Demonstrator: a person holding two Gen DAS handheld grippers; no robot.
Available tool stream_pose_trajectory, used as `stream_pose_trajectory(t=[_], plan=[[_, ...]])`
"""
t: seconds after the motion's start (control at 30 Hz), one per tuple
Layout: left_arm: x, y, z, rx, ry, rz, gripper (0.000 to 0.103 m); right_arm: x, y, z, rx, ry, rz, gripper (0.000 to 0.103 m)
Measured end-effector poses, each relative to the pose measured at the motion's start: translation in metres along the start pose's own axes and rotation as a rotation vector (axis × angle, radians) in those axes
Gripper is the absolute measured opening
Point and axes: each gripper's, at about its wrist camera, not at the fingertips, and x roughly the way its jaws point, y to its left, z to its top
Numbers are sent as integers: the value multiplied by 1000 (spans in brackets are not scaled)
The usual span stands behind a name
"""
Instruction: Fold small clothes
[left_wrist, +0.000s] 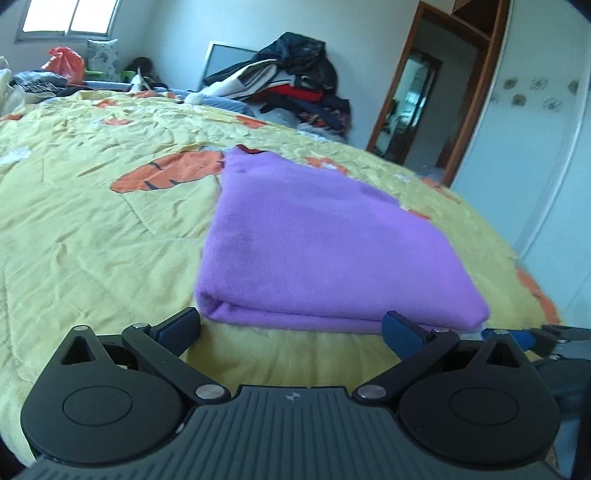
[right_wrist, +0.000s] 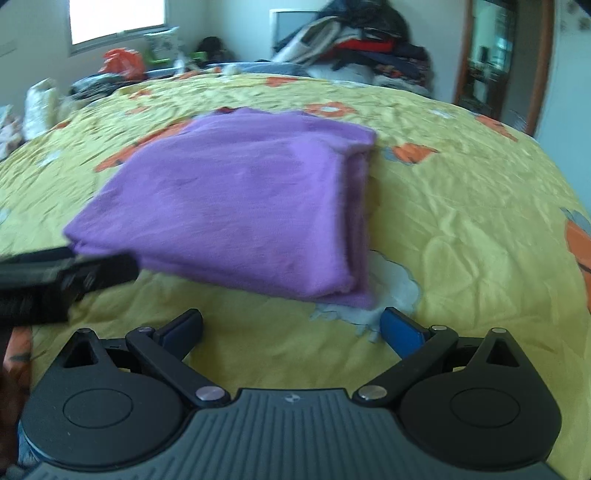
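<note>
We see both claws — left claw (left_wrist: 291, 328), right claw (right_wrist: 291, 328) — spread wide, empty; purple garment (left_wrist: 314, 236) folded, soft, light, floppy; we'd pinch its near corners.

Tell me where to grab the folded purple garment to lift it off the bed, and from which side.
Grip the purple garment at its thick folded near edge, coming in low from the front. That edge is a rounded stack of layers facing both open grippers, left gripper and right gripper, so pinching it probably holds the layers together.
</note>
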Motion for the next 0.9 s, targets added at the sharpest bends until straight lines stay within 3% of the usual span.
stream_pose_trajectory(t=[0.1,0.23,0.47,0.9], plan=[[4,-16,0,63,34,127,103,2,3,3,-13,1,11,103],[7,-15,4,61,50,150,103,3,2,4,-13,2,11,103],[18,-19,9,147,95,213,103,3,0,4,-12,3,9,103],[18,-18,8,146,103,204,103,3,-7,3,11,1,-4,103]])
